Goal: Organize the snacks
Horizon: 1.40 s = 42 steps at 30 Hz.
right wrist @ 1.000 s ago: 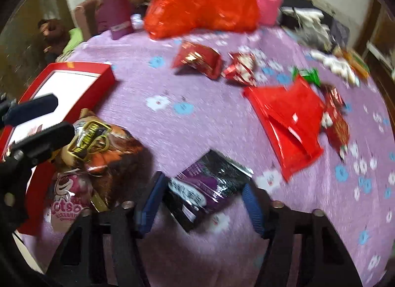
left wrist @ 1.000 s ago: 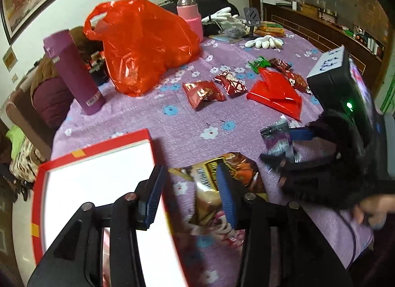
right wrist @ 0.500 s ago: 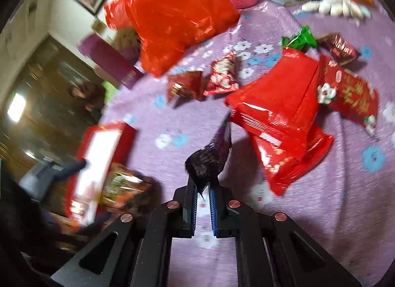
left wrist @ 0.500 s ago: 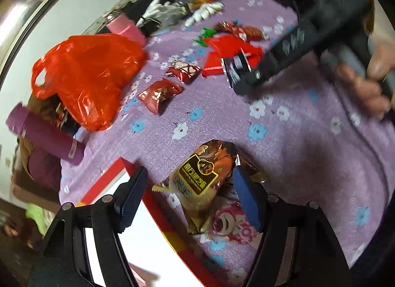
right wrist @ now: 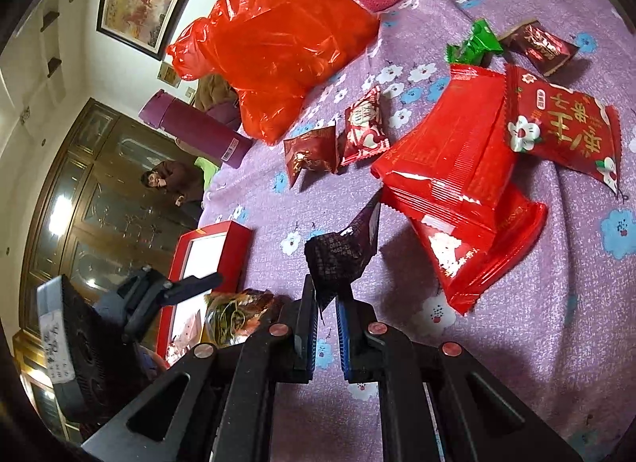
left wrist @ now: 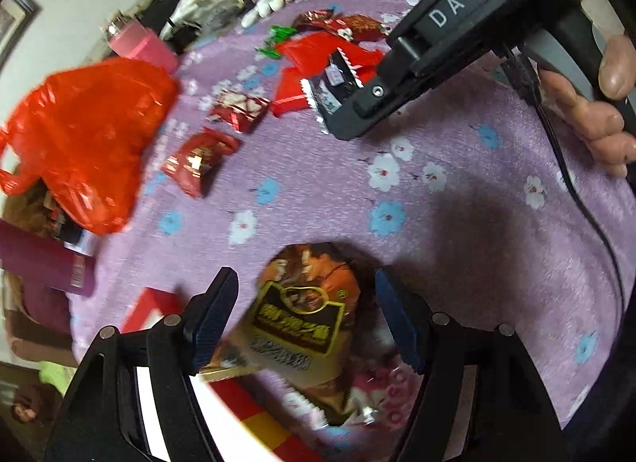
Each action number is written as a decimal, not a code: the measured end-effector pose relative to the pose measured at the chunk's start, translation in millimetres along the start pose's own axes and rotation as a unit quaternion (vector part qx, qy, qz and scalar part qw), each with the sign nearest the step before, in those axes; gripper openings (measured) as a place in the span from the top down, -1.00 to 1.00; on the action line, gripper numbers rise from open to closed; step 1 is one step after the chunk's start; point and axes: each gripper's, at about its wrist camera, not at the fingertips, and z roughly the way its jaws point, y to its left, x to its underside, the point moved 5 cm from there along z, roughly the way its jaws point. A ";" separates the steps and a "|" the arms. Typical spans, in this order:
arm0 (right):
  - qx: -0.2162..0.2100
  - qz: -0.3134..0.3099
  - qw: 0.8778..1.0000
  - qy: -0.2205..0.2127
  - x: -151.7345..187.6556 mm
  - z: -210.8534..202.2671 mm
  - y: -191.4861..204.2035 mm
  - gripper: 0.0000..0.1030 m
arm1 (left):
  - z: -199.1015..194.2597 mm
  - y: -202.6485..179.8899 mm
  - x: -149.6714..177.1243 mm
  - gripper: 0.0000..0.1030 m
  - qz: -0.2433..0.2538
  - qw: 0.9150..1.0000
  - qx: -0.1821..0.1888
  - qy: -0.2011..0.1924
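Snacks everywhere on your purple floral tablecloth [right wrist: 516, 343]. Your right gripper [right wrist: 326, 313] is clamped on a dark purple snack packet [right wrist: 342, 253], lifted clear of the cloth. Your left gripper [left wrist: 304, 313] hangs with jaws wide apart over the brown snack bag [left wrist: 308, 319], which lies at the near edge of the table, just right of the red box [right wrist: 210, 259]. That box shows a white interior; its contents you can't make out. Far left, the red plastic bag [right wrist: 278, 53] bulges, contents hidden. Two stacked red packets [right wrist: 457, 184] lie right of the held packet, with two small red packets [right wrist: 338, 140] beyond. Bare cloth stretches between the box and those packets.
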 end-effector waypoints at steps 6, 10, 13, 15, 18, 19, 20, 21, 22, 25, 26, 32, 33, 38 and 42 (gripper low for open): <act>-0.008 0.006 1.000 -0.003 -0.6 -1.6 -1.8 0.83 | 5.7 7.5 3.7 -0.08 -0.076 0.997 0.029 -0.004; -0.014 0.004 1.000 -0.006 -0.9 -3.0 -0.1 0.83 | 0.5 14.0 9.9 0.22 -0.130 0.990 0.043 -0.016; -0.018 0.006 1.000 -0.009 -1.5 -3.2 0.3 0.83 | -6.3 8.6 9.7 0.41 -0.127 0.991 0.019 -0.027; -0.023 0.008 1.000 -0.009 -2.1 -2.5 0.6 0.83 | -12.2 8.3 9.5 0.51 -0.148 0.988 0.016 -0.038; -0.028 0.000 1.000 -0.013 -2.1 -3.4 4.1 0.83 | -19.1 13.3 10.7 0.63 -0.177 0.982 0.021 -0.057; -0.029 0.000 0.999 -0.014 -2.5 -3.5 4.5 0.84 | -22.2 14.2 12.4 0.66 -0.186 0.980 0.019 -0.062; -0.027 0.001 1.000 -0.015 -3.0 -3.6 3.5 0.84 | -24.8 15.5 13.9 0.68 -0.191 0.979 0.017 -0.065; -0.023 0.008 1.000 -0.016 -4.2 -4.1 0.5 0.83 | -27.6 16.2 15.6 0.71 -0.199 0.977 0.015 -0.070; -0.023 0.021 0.999 -0.016 -5.0 -5.0 -3.6 0.76 | -28.6 17.5 16.9 0.72 -0.203 0.976 0.013 -0.072; -0.046 0.053 0.997 -0.038 -10.8 -17.3 -11.6 0.75 | -29.3 17.8 21.2 0.75 -0.204 0.976 0.015 -0.074; -0.047 0.054 0.996 -0.047 -12.6 -21.6 -11.6 0.74 | -27.9 16.4 21.9 0.75 -0.199 0.977 0.014 -0.072; 0.019 0.047 0.998 -0.046 -14.2 -16.0 -18.1 0.16 | -17.7 8.0 21.6 0.28 -0.167 0.985 0.002 -0.052; 0.024 0.045 0.998 -0.043 -13.5 -13.2 -18.2 0.12 | -13.0 7.3 23.4 -0.01 -0.166 0.985 -0.004 -0.044; 0.097 -0.030 0.994 -0.040 -6.6 1.4 -2.1 -0.17 | -12.9 3.9 26.5 -0.12 -0.161 0.986 -0.013 -0.048; 0.168 -0.095 0.980 -0.054 -2.8 10.3 9.2 -0.26 | -13.1 4.0 26.9 0.11 -0.164 0.985 -0.003 -0.052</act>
